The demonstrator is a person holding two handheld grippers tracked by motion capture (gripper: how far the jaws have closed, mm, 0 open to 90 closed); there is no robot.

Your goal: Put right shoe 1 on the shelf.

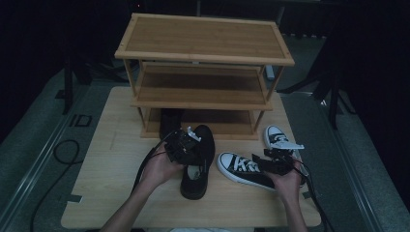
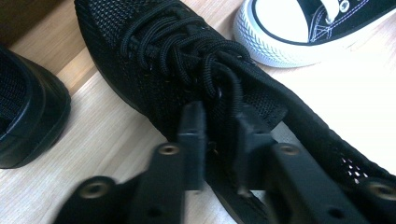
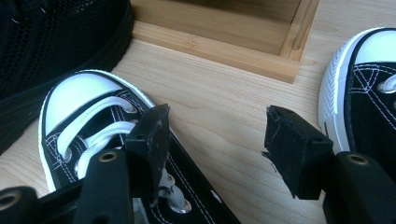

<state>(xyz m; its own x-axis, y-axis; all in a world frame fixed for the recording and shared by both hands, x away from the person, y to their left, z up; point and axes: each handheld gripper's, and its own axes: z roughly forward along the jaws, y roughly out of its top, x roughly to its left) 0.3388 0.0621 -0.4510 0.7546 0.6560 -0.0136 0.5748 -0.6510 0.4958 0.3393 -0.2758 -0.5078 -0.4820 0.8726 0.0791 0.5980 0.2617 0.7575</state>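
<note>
A black mesh lace-up shoe lies in the middle of the wooden table, toe toward the rack. My left gripper sits on its upper. In the left gripper view the jaws pinch the tongue and laces of the black shoe. Two black-and-white canvas sneakers lie to the right, one beside the black shoe and one nearer the rack. My right gripper hovers between them. Its jaws stand open, the left one over the near sneaker, with bare table in the gap.
A three-shelf wooden shoe rack stands at the back of the table, its bottom rail just ahead of the right gripper. A second black shoe rests on the lowest shelf. Cables trail off the front edge.
</note>
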